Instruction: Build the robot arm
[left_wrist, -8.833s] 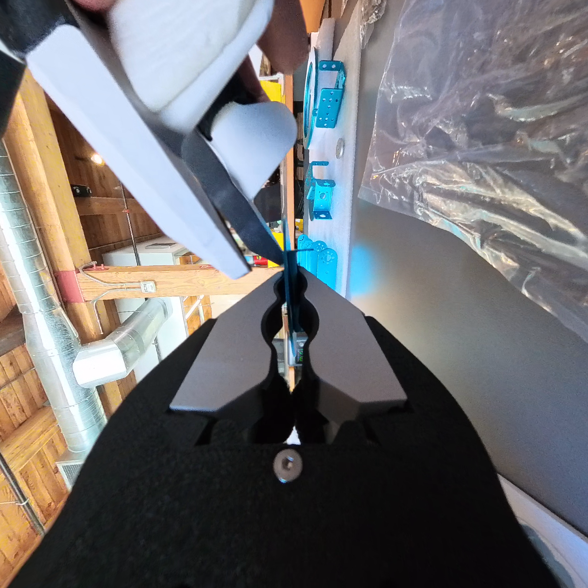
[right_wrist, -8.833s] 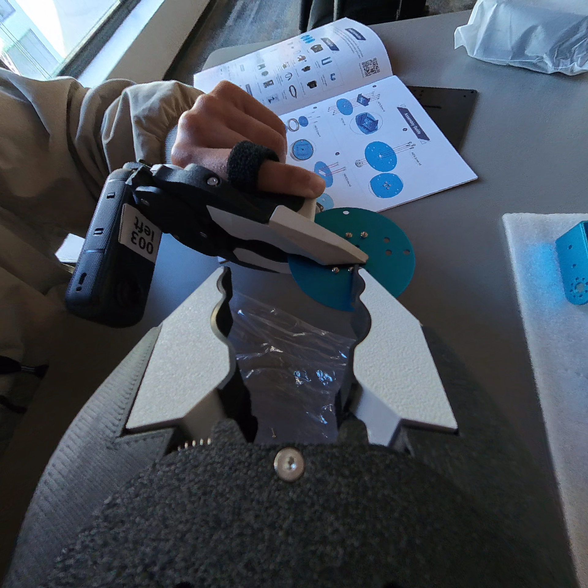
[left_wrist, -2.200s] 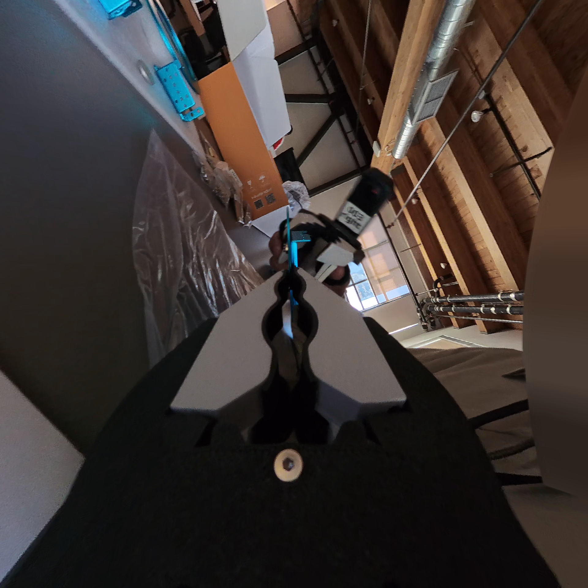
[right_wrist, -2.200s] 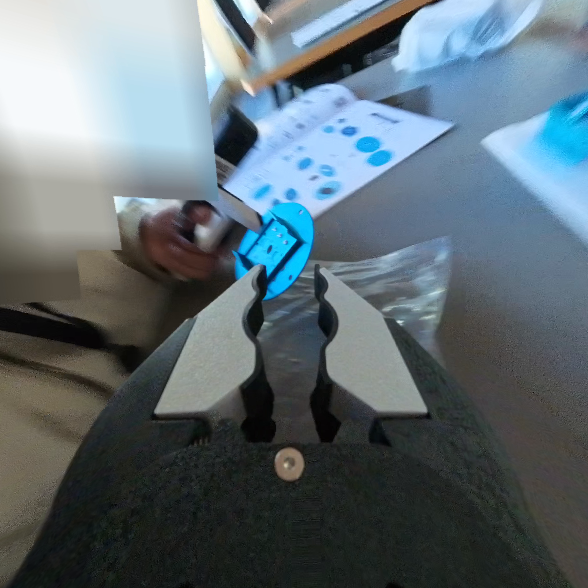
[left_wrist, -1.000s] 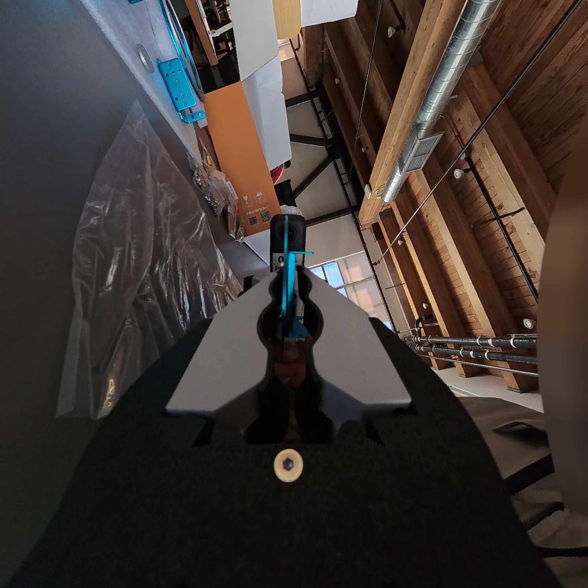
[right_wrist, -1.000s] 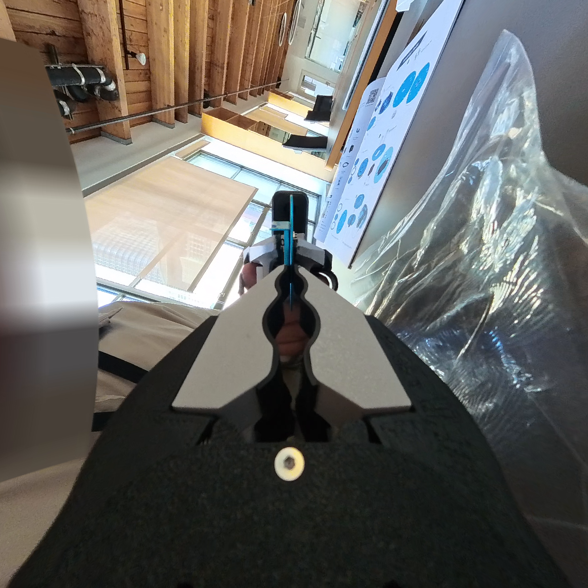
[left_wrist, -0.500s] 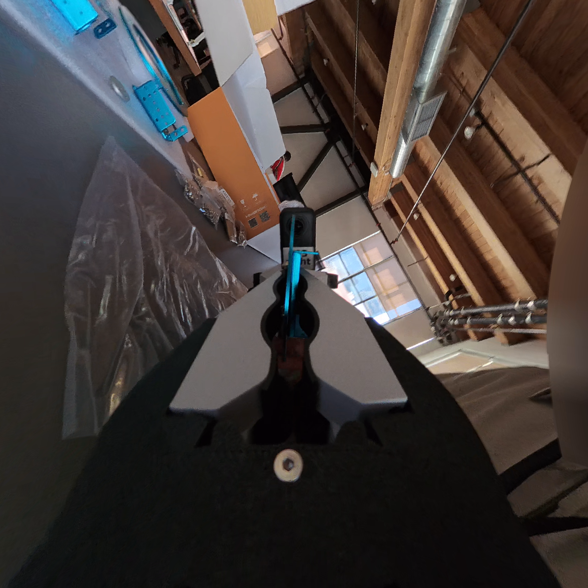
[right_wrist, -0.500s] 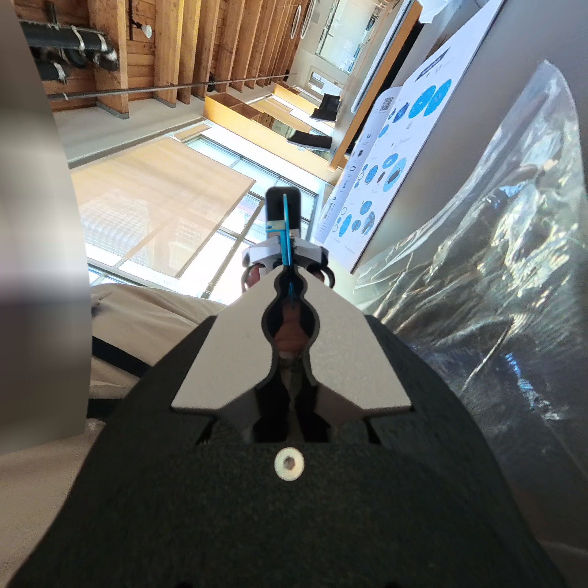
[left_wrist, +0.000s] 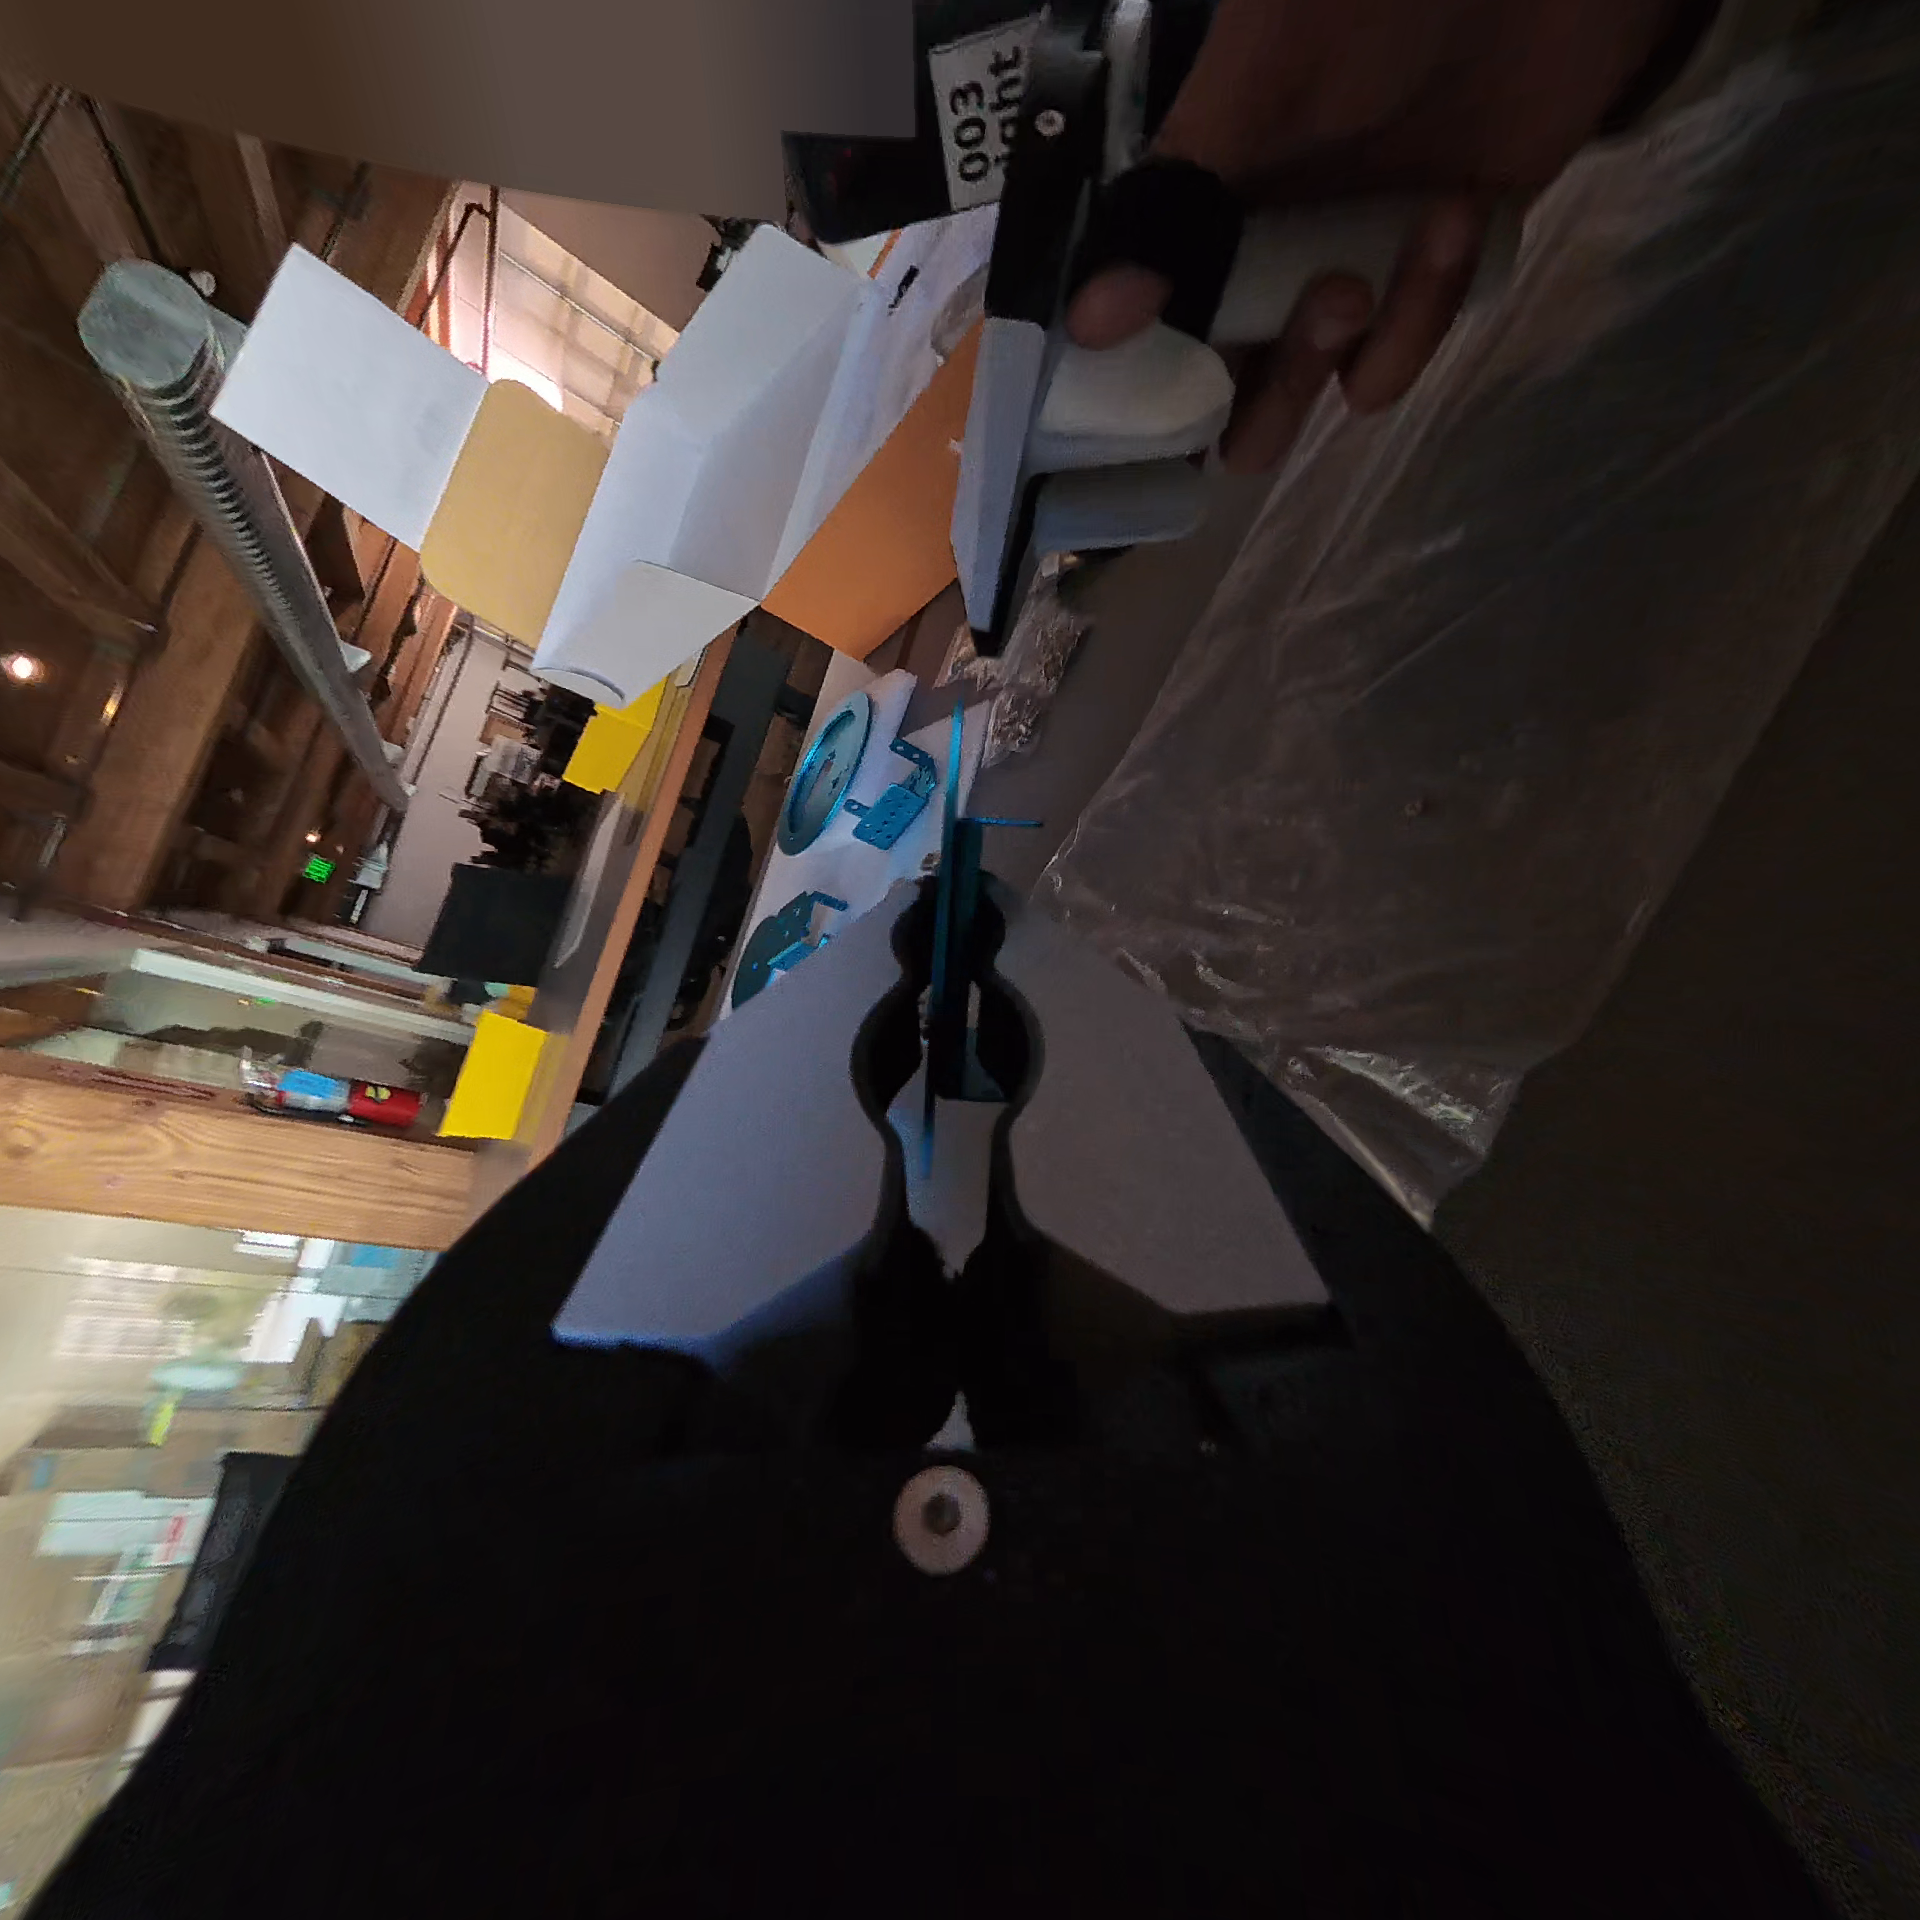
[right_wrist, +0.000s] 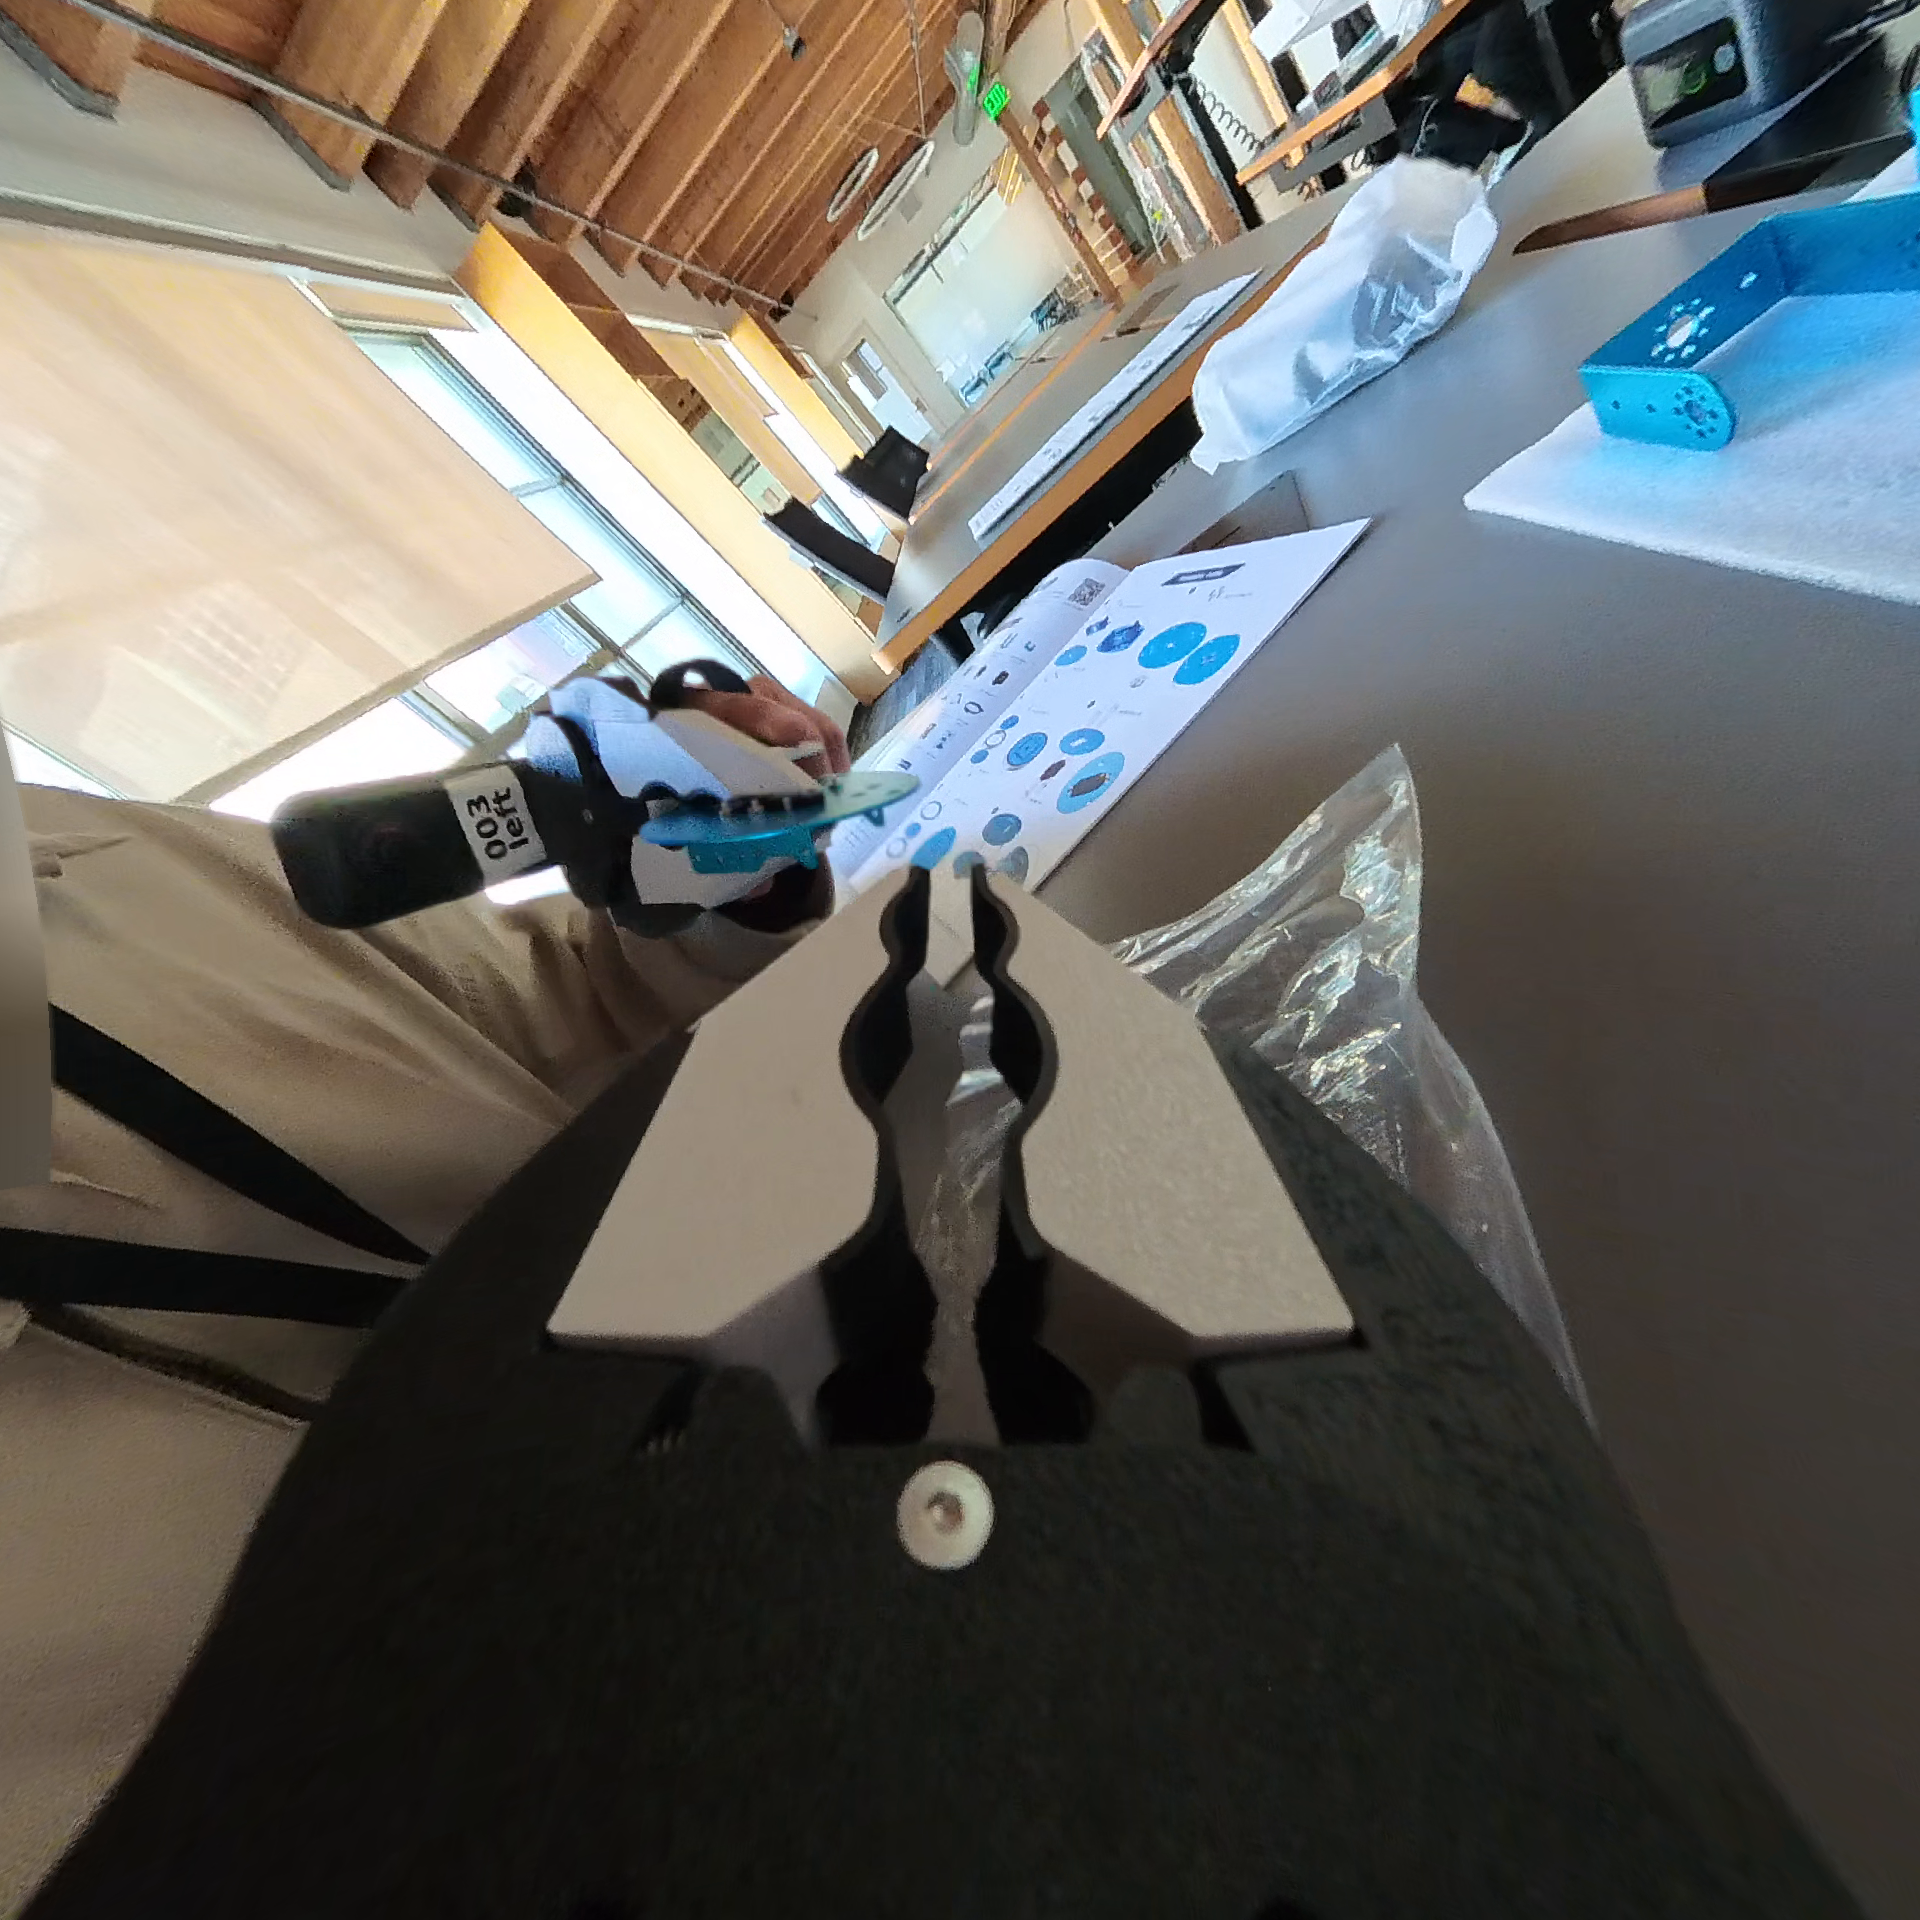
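My left gripper is shut on a thin blue metal disc, seen edge-on, with a small blue bracket fixed to one face. The right wrist view shows the same left gripper holding the disc flat in the air, bracket underneath, above the person's lap. My right gripper stands just to the right of the disc, not touching it. Its jaws are a narrow gap apart with nothing between them. The right gripper also shows in the left wrist view, held by a hand above the disc.
A crumpled clear plastic bag lies on the grey table under my right gripper. An open printed booklet lies beyond it. A white foam sheet carries blue brackets. An orange and white box stands at the back. My right fingertips sit around 8 cm from my left ones.
My right gripper has let go of the disc and drawn away from it. The left gripper keeps the disc and has turned it flat. Both views have swung round.
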